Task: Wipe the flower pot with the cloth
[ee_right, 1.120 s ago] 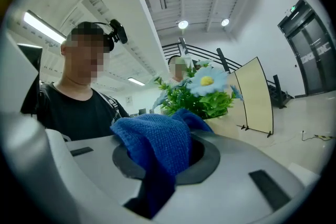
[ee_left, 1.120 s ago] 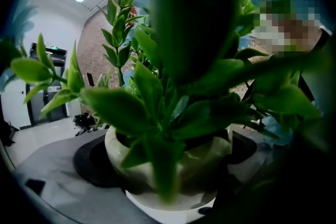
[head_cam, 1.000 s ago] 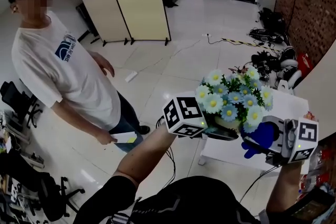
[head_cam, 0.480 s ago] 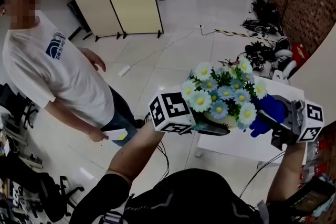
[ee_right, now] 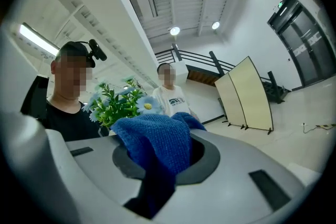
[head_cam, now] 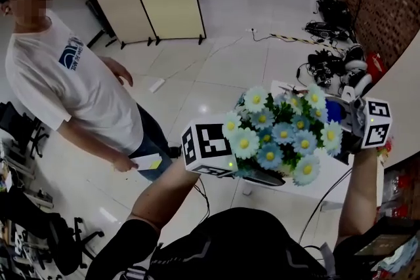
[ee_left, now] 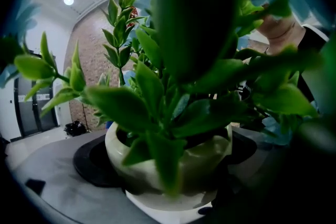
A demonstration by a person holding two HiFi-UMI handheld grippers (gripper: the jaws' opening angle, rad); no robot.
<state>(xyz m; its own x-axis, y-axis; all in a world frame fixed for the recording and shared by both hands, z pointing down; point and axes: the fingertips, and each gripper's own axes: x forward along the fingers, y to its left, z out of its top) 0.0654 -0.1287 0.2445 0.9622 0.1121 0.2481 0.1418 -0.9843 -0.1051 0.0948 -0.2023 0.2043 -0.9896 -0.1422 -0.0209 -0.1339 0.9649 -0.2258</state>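
Holding of flower pot (ee_left: 184, 157) done by left gripper (ee_left: 168, 186), jaws clamped on pot body. Blue cloth (ee_right: 157, 139) pinched in right gripper (ee_right: 163, 165), held right of pot, at height of flowers (head_cam: 282, 134). Risks: petals rubbed instead of pot wall; pot tilted or slipped from jaws if pressed hard.

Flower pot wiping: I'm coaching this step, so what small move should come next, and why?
Probably lower the right gripper and press the blue cloth against the pot. The left gripper holds the pot raised, but the cloth sits up among the flowers, off the pot's wall.
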